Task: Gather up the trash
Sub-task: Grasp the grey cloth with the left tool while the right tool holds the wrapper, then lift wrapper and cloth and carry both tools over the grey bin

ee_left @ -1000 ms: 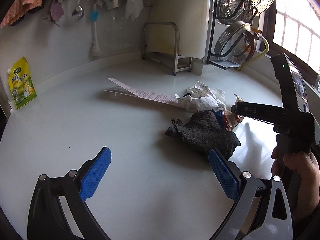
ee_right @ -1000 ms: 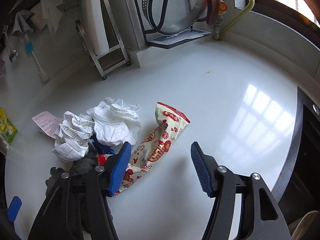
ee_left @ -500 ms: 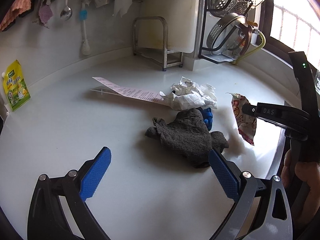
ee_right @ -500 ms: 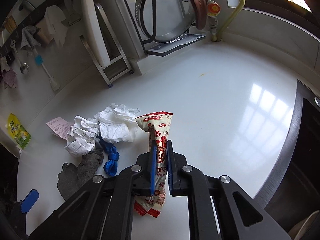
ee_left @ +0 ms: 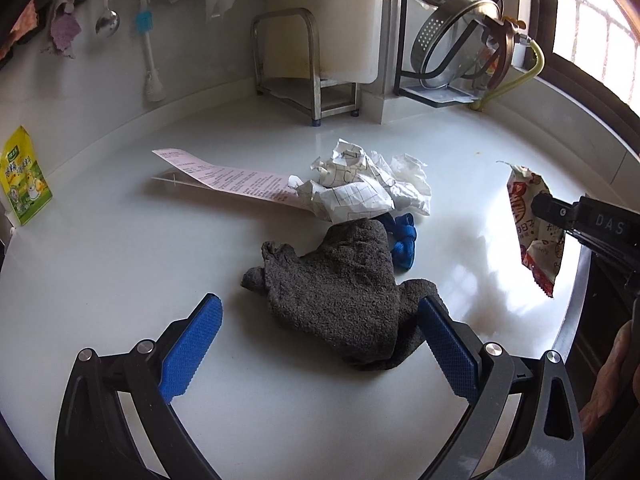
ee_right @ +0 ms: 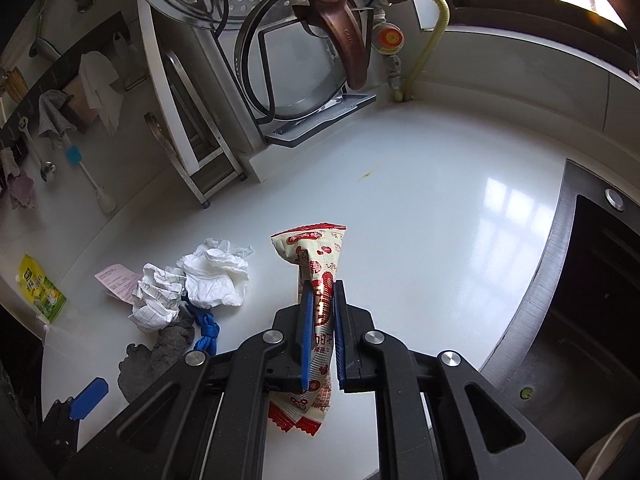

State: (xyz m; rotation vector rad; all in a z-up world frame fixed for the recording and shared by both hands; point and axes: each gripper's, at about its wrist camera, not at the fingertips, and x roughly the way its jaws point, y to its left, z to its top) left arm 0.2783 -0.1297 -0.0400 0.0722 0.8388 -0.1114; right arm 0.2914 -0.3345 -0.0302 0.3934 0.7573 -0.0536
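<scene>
My right gripper [ee_right: 320,300] is shut on a red-and-white snack wrapper [ee_right: 316,256] and holds it above the white counter; it also shows in the left wrist view [ee_left: 532,216]. My left gripper [ee_left: 320,320] is open, low over the counter, with a dark grey cloth [ee_left: 340,288] between its fingers. Beyond the cloth lie a blue string [ee_left: 402,236], crumpled checked paper [ee_left: 348,192], a crumpled white tissue [ee_left: 408,176] and a long pink receipt [ee_left: 224,176]. The same pile shows in the right wrist view [ee_right: 192,296].
A cutting board on a metal stand [ee_left: 304,80] and a rack with pot lids [ee_left: 452,52] stand at the back wall. A yellow-green sachet [ee_left: 22,176] leans at the left wall. A dark sink [ee_right: 580,300] lies at the right counter edge.
My right gripper closed on the snack wrapper and lifted it off the counter, away from the pile. My left gripper moved in closer to the grey cloth.
</scene>
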